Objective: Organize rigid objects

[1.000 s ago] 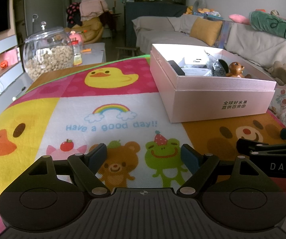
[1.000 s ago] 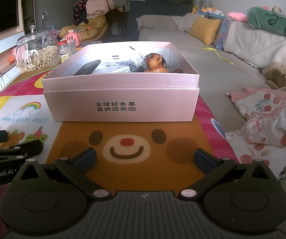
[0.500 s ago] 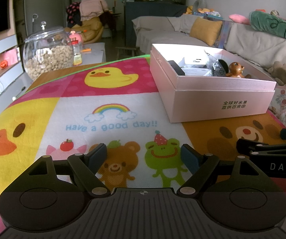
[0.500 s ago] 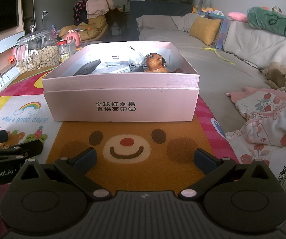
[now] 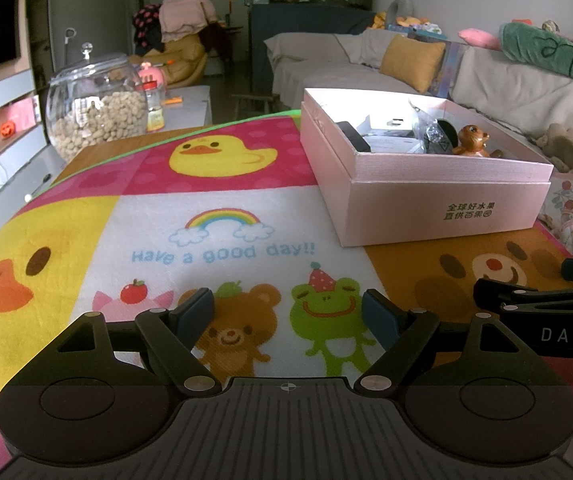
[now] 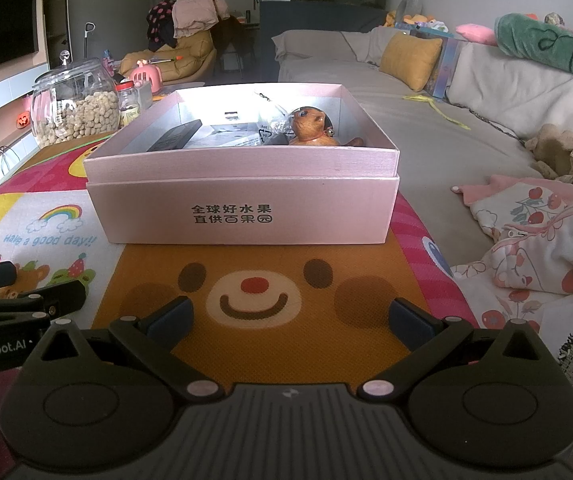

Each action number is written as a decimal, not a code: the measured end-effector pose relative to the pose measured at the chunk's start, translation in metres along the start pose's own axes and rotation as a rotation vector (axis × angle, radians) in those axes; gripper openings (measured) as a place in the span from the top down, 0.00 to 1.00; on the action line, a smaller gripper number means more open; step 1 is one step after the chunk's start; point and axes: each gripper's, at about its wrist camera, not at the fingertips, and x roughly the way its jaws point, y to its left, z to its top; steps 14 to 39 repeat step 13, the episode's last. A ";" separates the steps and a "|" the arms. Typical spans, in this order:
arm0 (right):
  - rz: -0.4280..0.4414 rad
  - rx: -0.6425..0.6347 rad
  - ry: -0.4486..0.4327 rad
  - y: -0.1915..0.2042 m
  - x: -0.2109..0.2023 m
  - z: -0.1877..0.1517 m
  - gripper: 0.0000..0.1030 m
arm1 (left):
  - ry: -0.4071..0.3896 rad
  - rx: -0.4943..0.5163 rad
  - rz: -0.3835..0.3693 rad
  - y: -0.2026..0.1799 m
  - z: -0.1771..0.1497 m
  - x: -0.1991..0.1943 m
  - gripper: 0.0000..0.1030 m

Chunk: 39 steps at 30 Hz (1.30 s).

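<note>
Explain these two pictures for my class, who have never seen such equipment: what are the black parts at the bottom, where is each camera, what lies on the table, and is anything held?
No robot is here. A person holds one hand tool in each hand, and each tool ends in tongs with two fingers. A wide-angle camera sits on each tool and looks forward along those fingers, so the black shapes at the bottom are the tool itself.

One picture comes from the left tongs, the other from the right tongs. Both are open and hold nothing.

On the cartoon play mat stands an open pink box. Inside are a brown animal figurine, a dark flat object and other small things too unclear to name. A glass jar of pale pellets stands at the table's far left edge.
</note>
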 end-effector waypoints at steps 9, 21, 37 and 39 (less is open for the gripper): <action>0.000 0.000 0.000 0.000 0.000 0.000 0.00 | 0.000 0.000 0.000 0.000 0.000 0.000 0.17; 0.000 0.000 0.000 0.000 0.000 0.000 0.00 | 0.000 0.001 0.002 0.000 0.000 0.000 0.17; 0.000 0.000 0.000 0.000 0.000 0.000 0.00 | 0.000 0.001 0.002 0.000 0.000 0.000 0.17; 0.000 0.000 0.000 0.000 0.000 0.000 0.00 | 0.000 0.001 0.002 0.000 0.000 0.000 0.17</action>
